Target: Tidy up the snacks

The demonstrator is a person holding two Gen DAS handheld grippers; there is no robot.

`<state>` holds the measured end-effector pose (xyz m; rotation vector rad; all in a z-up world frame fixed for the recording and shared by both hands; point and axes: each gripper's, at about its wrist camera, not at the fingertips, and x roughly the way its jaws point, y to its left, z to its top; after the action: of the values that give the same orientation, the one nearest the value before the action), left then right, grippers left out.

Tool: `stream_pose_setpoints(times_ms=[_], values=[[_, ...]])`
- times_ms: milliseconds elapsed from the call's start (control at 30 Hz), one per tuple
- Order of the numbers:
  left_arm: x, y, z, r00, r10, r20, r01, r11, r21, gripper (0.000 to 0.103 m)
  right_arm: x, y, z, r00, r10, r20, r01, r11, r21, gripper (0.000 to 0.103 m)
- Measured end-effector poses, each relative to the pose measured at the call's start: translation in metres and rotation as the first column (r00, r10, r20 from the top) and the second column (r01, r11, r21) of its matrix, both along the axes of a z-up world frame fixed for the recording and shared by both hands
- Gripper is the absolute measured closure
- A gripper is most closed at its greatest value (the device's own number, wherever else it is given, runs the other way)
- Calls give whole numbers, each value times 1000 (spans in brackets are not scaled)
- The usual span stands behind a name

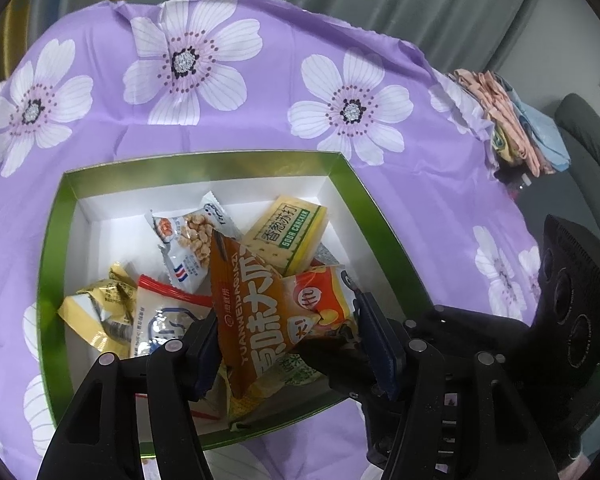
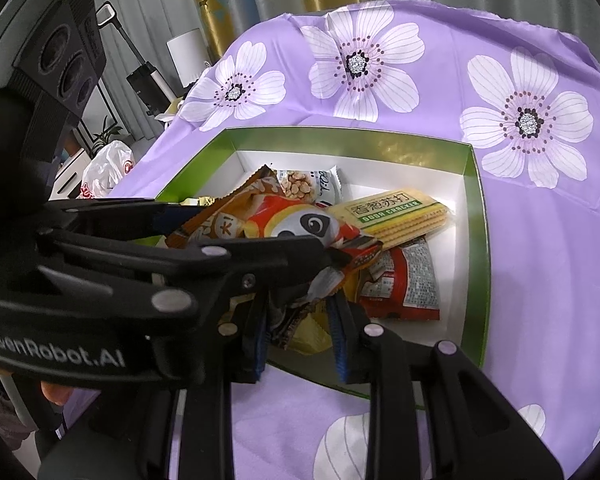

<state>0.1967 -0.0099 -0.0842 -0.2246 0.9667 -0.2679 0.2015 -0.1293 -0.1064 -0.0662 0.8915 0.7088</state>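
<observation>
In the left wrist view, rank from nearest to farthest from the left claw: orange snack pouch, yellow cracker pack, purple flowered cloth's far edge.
1. Orange snack pouch, between the left claw's fingers.
2. Yellow cracker pack, deeper in the box, right.
3. Purple flowered cloth's far edge, top.

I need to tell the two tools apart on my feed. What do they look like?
Both are black plastic linkage frames with round silver pivot pins. The right tool has blue ribbed pads; the left tool has dark navy pads. The left one carries white GenRobot.AI lettering and a black block with round lenses. A similar block sits on the right one.
</observation>
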Motion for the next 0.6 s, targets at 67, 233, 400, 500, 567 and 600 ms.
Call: stream_pose_setpoints(times_ms=[67,233,400,500,567,600], values=[[-2,-1,3,1000,13,6,-13,999,30,41,-3,-1,3,1000,-11,0,11,1000,-6,70],[-16,-3,16,999,41,27,-43,994,99,32,-15,-9,21,998,-50,43,51,999,-8,42],[-30,-1,33,996,72,53,-79,986,147,32,-28,-17,37,994,-75,81,78,997,-27,35],[-41,1,44,994,82,69,-92,982,166,28,-38,-19,49,992,-75,105,78,997,-26,32],[-48,2,52,993,86,85,-100,979,179,20,-44,-20,57,990,-77,119,81,996,-28,32],[-52,3,56,992,89,93,-106,976,189,20,-47,-20,61,989,-79,125,83,996,-27,31]])
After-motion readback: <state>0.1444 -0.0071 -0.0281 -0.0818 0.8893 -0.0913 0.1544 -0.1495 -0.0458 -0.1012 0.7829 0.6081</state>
